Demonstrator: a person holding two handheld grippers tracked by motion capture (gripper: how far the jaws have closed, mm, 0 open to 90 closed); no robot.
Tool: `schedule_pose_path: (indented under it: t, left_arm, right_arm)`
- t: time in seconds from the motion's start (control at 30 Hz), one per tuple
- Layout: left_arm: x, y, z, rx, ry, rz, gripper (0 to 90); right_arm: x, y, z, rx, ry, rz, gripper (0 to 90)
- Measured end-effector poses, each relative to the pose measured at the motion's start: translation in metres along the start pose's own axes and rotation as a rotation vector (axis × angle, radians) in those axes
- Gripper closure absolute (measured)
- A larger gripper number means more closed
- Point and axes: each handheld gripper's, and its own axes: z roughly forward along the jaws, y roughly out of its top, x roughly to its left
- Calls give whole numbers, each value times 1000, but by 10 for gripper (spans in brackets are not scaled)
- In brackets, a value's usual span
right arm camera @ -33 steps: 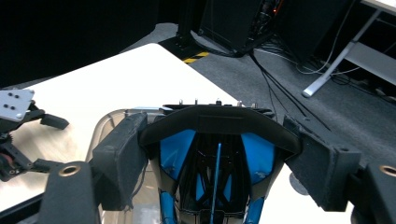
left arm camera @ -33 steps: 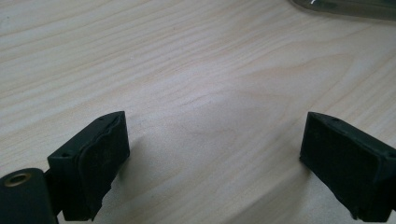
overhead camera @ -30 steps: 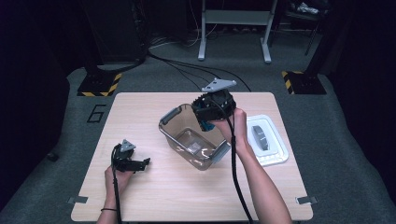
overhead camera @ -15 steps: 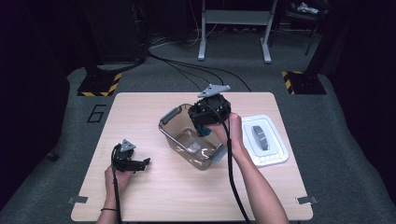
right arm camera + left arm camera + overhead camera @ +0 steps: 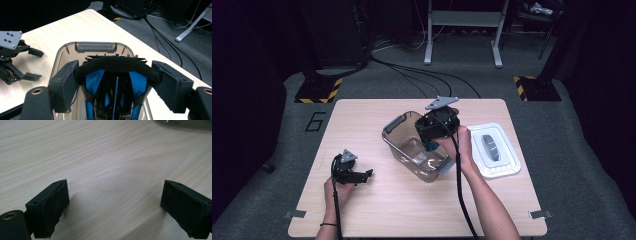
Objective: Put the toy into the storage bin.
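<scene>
My right gripper points down into a clear plastic bin in the middle of the table. Seen from the right gripper view, my right gripper is shut on a black-and-blue object, its pads pressing on the two ends of its black curved band, and the object hangs inside the bin's rim. A little blue of the object peeks out under the gripper. My left gripper rests on the wood at the front left, open. Nothing but bare table lies between the pads of the left gripper.
A white lid with a grey handle lies flat to the right of the bin. The left gripper sits apart from the bin, whose edge is far ahead of its jaws. Cables and stand legs cross the dark floor behind the table.
My right gripper has sunk with the black-and-blue object, from above the bin's rim down into the bin. The left gripper has stayed where it was.
</scene>
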Motion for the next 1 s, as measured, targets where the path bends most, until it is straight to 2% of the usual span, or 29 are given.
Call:
schedule_pose_path:
  t: [0.3,0.53,0.57,0.7,0.77,0.8,0.87,0.9,1.0]
  left_arm:
    - [0,0,0,1,0,1,79]
    - [0,0,0,1,0,1,79]
    - [0,0,0,0,0,0,79]
    - [0,0,0,0,0,0,78]
    - [0,0,0,0,0,0,79]
    - [0,0,0,0,1,-1,78]
    - [0,0,0,0,1,0,78]
    - [0,0,0,0,1,-1,78]
    - [0,0,0,0,1,-1,78]
  right_arm:
    - [-2,-17,9,15,13,5,241]
    - [0,-33,15,41,18,46,241]
    - [-1,-35,16,44,23,35,241]
    - [-1,-42,18,53,25,38,241]
    - [0,-45,18,59,30,65,241]
    - [-1,-47,18,65,36,51,241]
    - [1,-50,20,74,38,65,241]
    - [1,-52,20,79,41,51,241]
    - [3,-57,23,96,48,53,241]
